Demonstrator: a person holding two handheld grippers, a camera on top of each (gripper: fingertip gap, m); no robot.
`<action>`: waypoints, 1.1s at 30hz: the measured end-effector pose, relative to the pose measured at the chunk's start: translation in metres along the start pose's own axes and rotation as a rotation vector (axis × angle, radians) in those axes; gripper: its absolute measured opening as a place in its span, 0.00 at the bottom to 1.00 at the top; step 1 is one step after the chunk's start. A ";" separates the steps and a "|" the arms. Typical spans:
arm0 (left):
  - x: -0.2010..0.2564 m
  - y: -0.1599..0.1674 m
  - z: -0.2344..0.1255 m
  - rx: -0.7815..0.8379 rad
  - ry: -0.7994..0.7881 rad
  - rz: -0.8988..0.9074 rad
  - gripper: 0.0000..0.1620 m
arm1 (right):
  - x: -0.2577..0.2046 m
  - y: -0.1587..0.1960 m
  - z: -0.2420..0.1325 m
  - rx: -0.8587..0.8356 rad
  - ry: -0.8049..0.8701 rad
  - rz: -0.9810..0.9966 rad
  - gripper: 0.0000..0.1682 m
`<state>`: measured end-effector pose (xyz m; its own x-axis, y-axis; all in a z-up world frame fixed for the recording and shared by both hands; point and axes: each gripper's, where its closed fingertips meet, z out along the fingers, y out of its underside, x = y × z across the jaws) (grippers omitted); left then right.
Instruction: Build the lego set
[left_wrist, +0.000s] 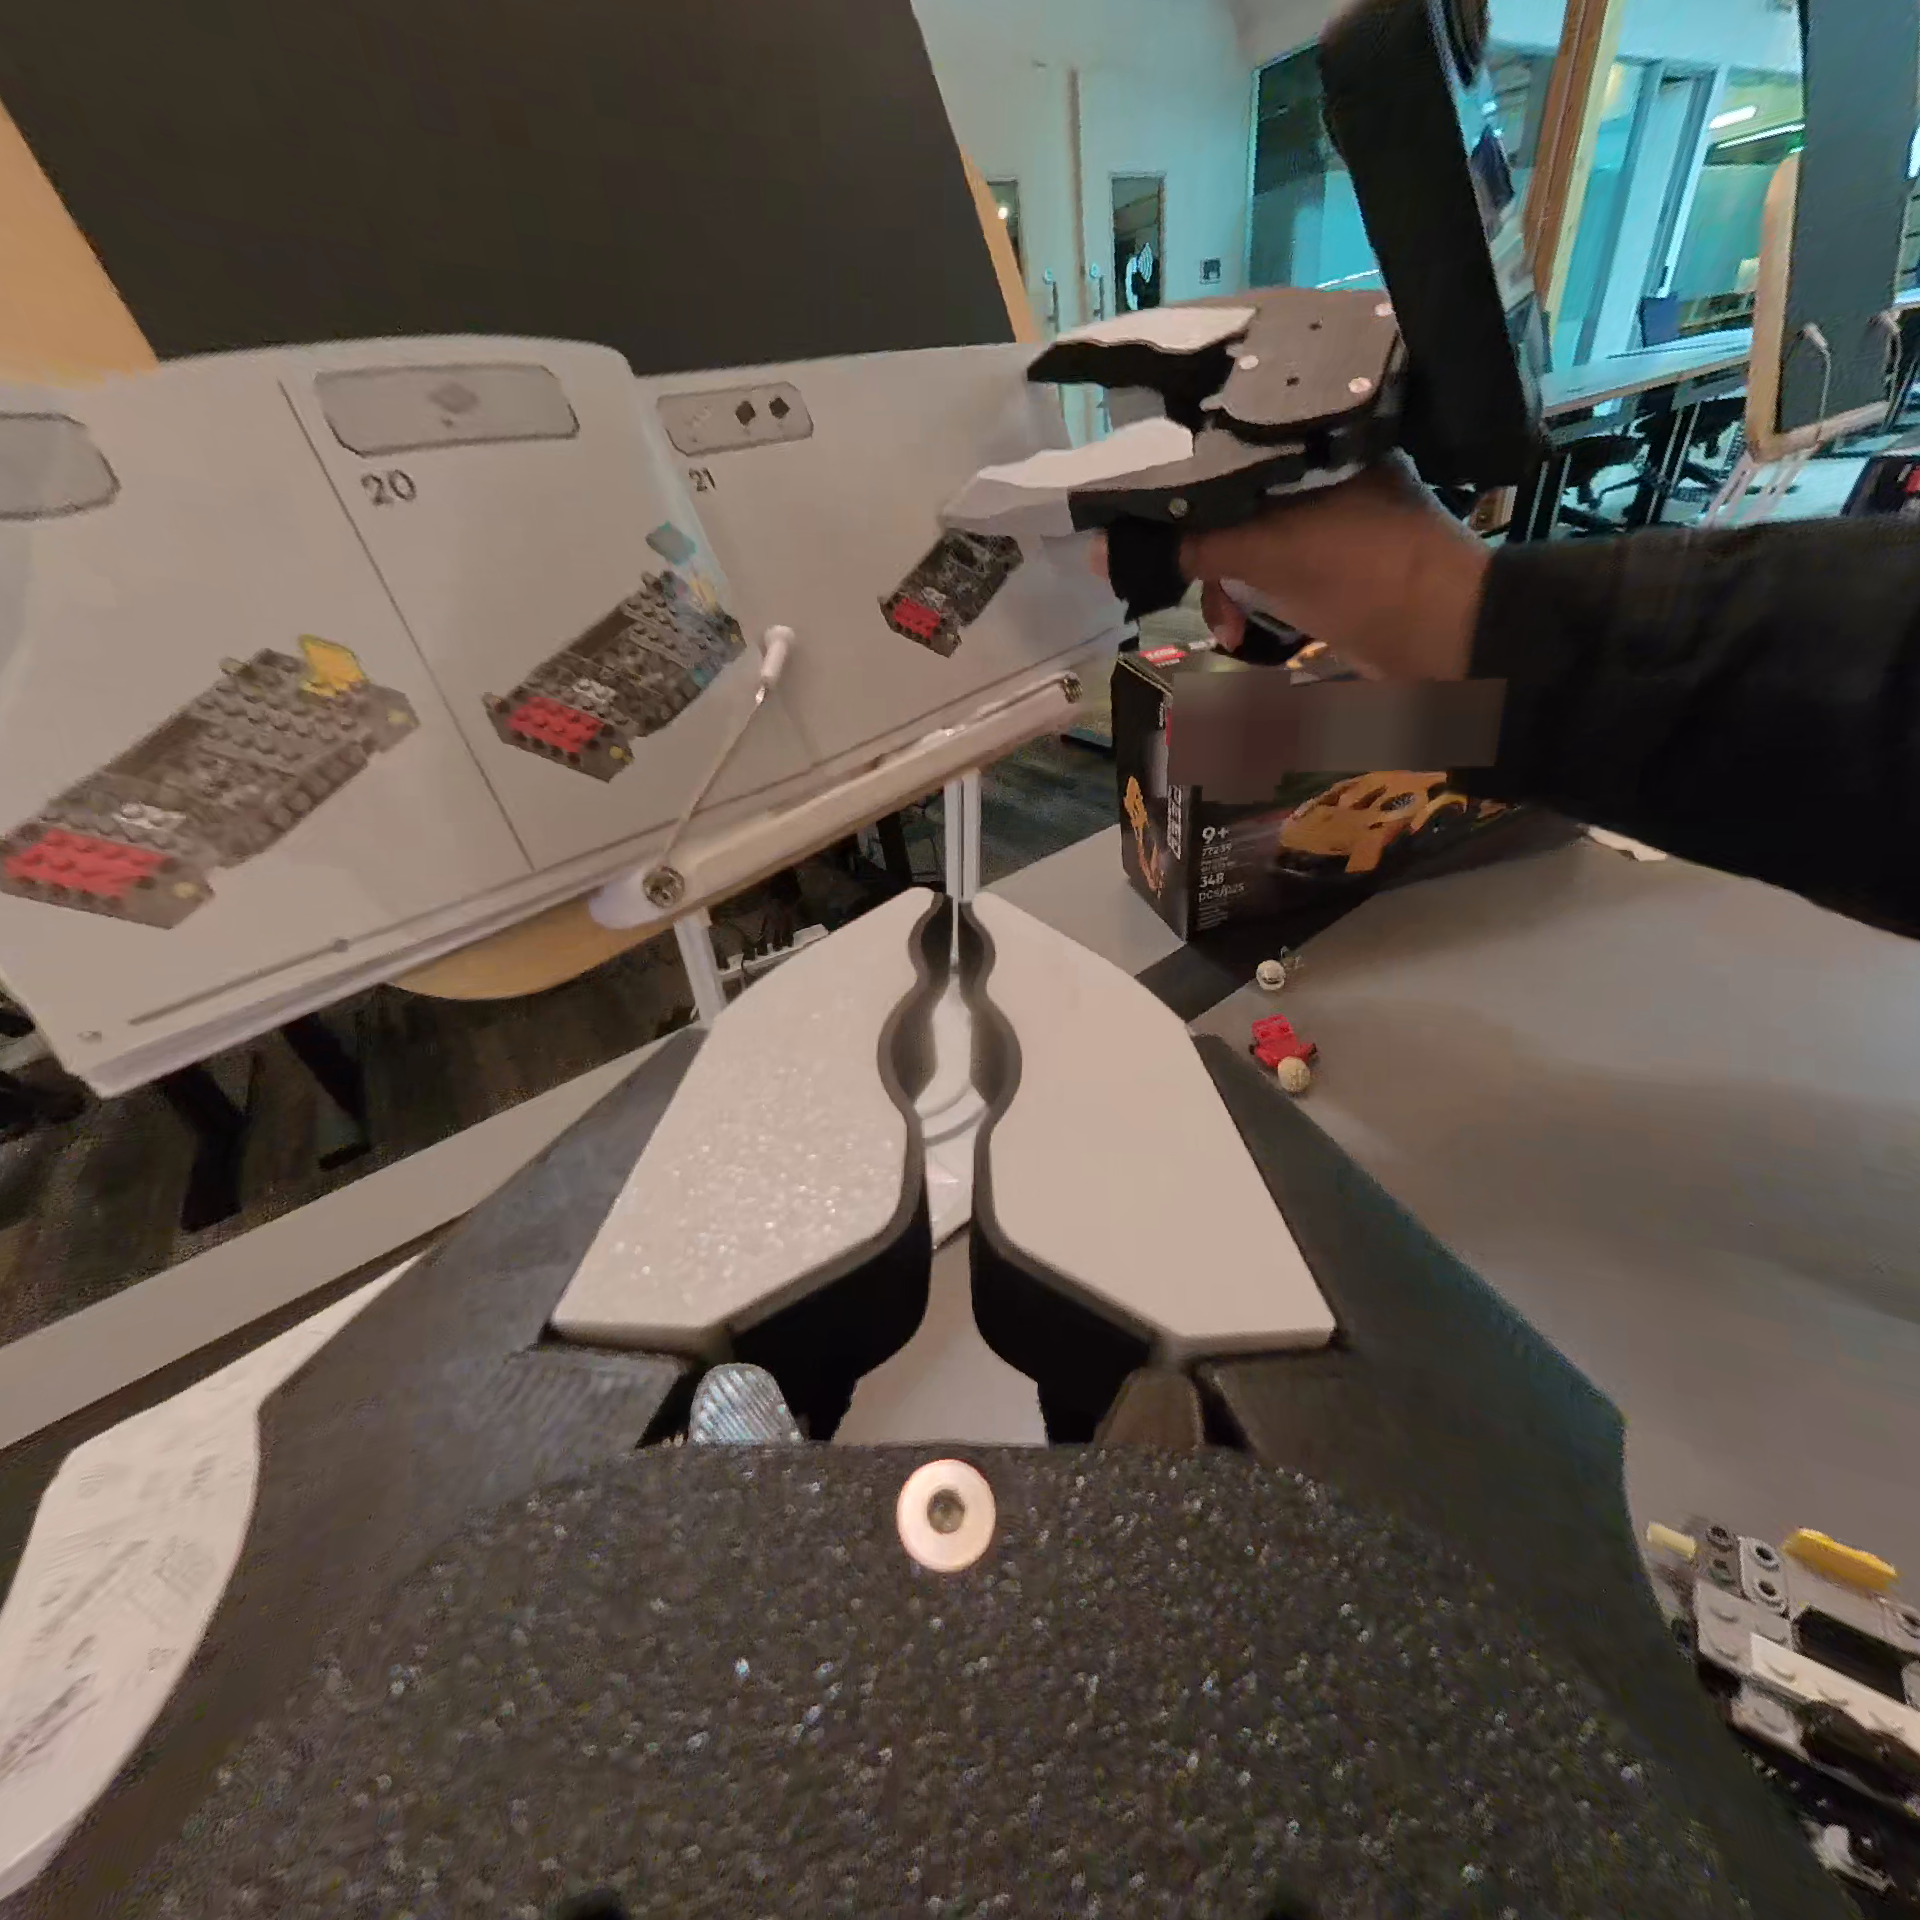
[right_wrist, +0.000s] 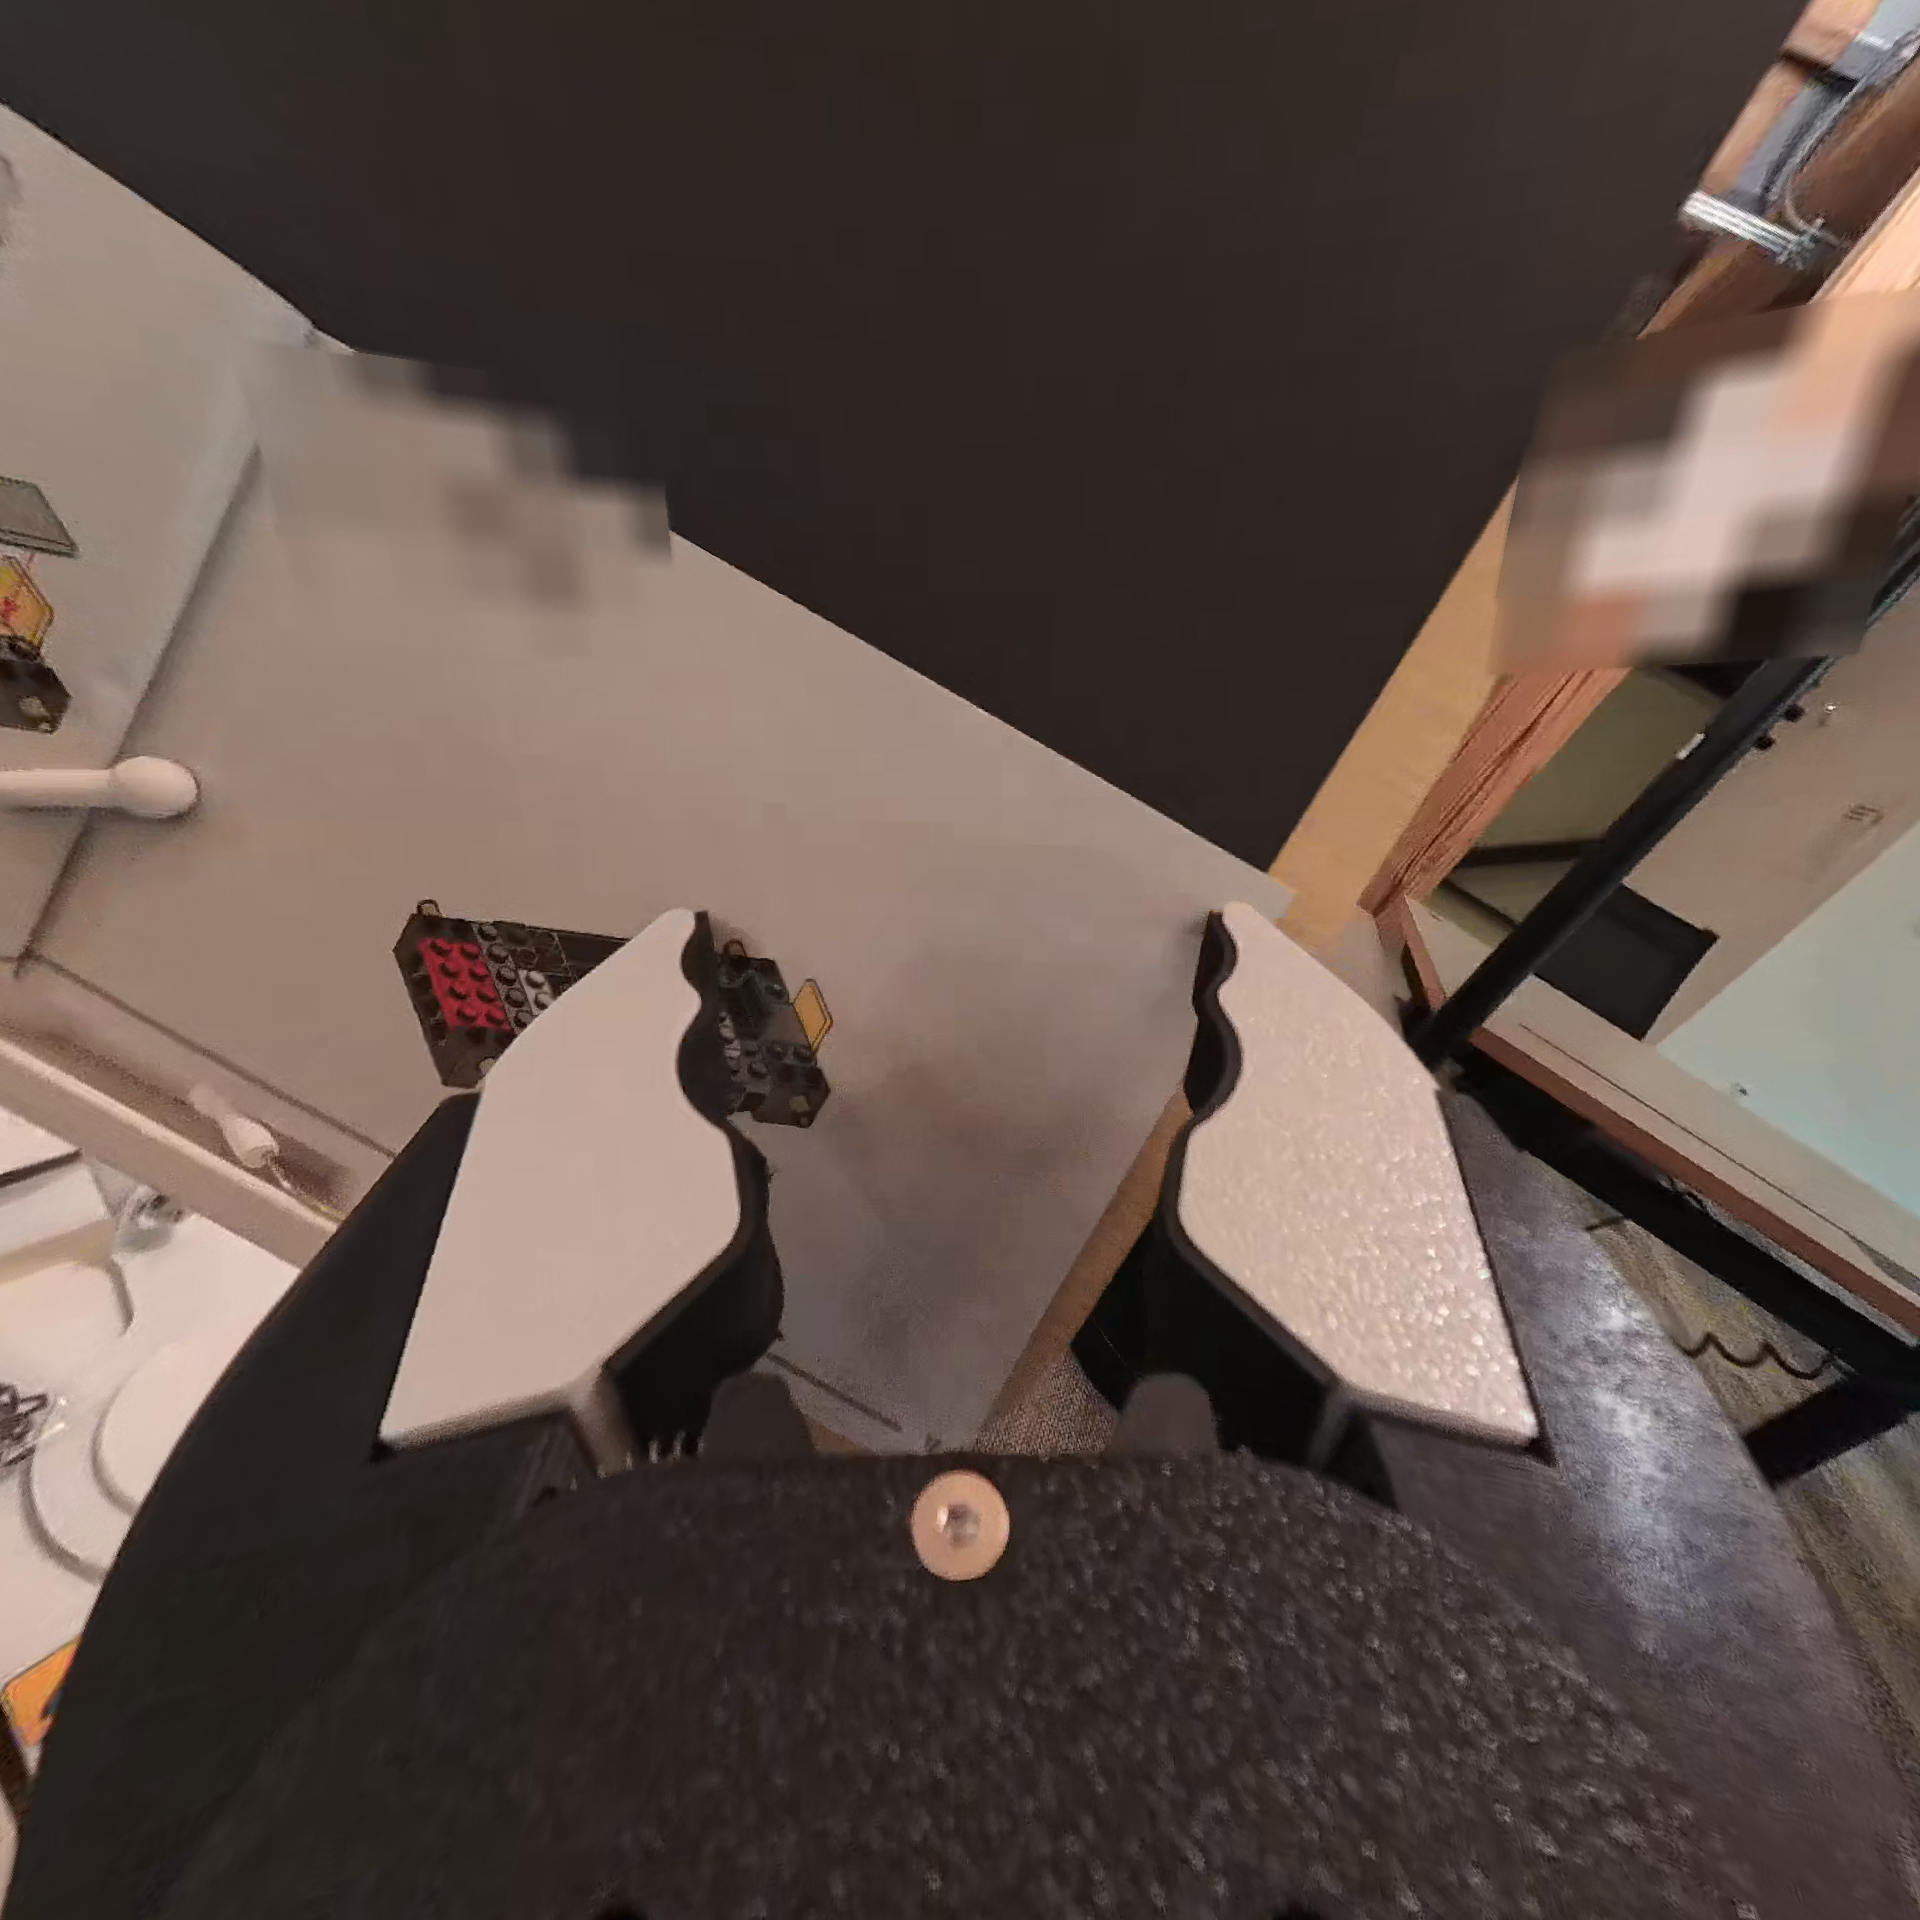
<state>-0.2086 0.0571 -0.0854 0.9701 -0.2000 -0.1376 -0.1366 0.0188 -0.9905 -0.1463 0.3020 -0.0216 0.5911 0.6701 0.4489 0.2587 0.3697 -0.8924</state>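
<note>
I am reaching my right gripper (right_wrist: 951, 935), fingers wide and empty, toward the instruction booklet's (left_wrist: 312, 623) far right page corner. My left gripper (left_wrist: 951, 914) is nearly closed, empty. The partial Lego build (left_wrist: 1808, 1652) is lying near right; I should pinch one sheet only.

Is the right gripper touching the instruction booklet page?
Cannot tell. The right gripper spreads open before the instruction booklet; neither view plainly shows contact or gap.

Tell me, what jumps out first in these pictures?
An open instruction booklet propped on a stand fills the left. The right gripper, open, reaches toward the booklet's right page, while the left gripper points ahead, shut and empty. A black set box stands on the grey table.
</note>
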 end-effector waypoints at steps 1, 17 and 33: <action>0.003 0.006 0.001 -0.007 0.006 0.011 0.00 | 0.001 0.000 0.000 0.008 0.008 0.003 0.50; 0.017 0.030 0.005 -0.057 0.056 0.017 0.00 | 0.003 -0.012 -0.012 0.078 0.077 -0.015 0.31; 0.009 0.029 0.000 -0.034 0.021 -0.004 0.00 | -0.007 -0.004 -0.009 0.023 0.029 -0.014 0.05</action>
<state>-0.2041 0.0562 -0.1149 0.9662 -0.2208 -0.1327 -0.1394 -0.0149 -0.9901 -0.1444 0.2895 -0.0214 0.6093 0.6461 0.4597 0.2493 0.3942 -0.8846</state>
